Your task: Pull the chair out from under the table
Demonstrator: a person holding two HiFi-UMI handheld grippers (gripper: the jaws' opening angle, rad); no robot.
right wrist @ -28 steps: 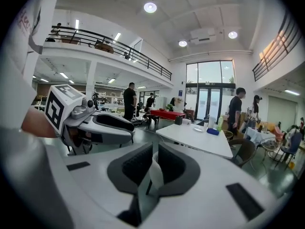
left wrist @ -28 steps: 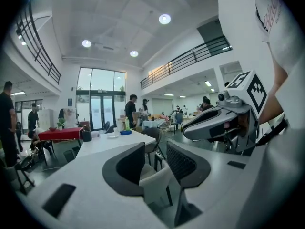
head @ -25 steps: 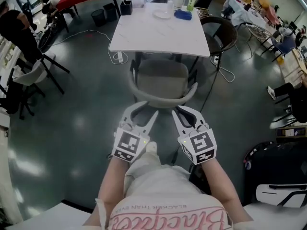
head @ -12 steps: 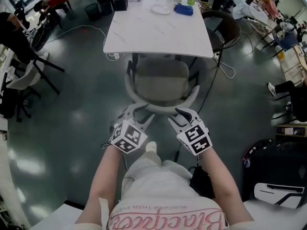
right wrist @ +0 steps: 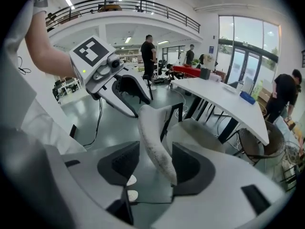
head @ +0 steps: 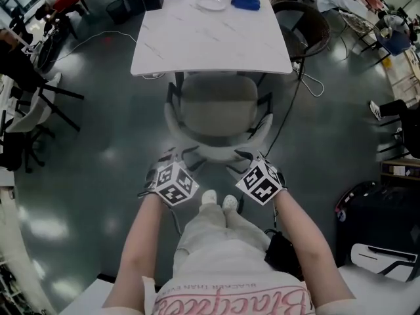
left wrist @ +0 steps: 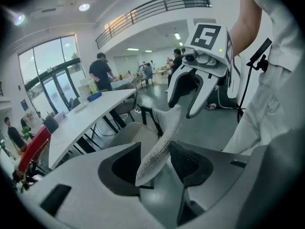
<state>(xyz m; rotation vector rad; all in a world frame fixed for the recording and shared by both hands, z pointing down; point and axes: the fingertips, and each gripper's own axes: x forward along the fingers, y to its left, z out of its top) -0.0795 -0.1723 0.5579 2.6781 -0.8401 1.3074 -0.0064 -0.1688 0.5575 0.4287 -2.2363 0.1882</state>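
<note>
A chair (head: 216, 107) with a grey seat and a curved pale backrest (head: 216, 151) is tucked under the white table (head: 210, 41). My left gripper (head: 176, 157) is at the left end of the backrest rim and my right gripper (head: 247, 159) at the right end. In the left gripper view the speckled backrest edge (left wrist: 159, 147) runs between the jaws of my left gripper (left wrist: 155, 163), which are opening. In the right gripper view the backrest (right wrist: 155, 144) likewise stands between the opening jaws of my right gripper (right wrist: 150, 163). Neither pair of pads presses on it.
A black round chair (head: 305, 31) stands at the table's right corner, with a cable (head: 308, 87) trailing on the floor. A plate (head: 211, 4) and a blue item (head: 245, 2) lie on the table's far end. My shoes (head: 220, 202) are just behind the chair. A black bag (head: 367, 215) sits right.
Both grippers have dropped down and forward onto the chair's backrest rim, tipping to point more steeply down. The backrest now sits between each pair of jaws.
</note>
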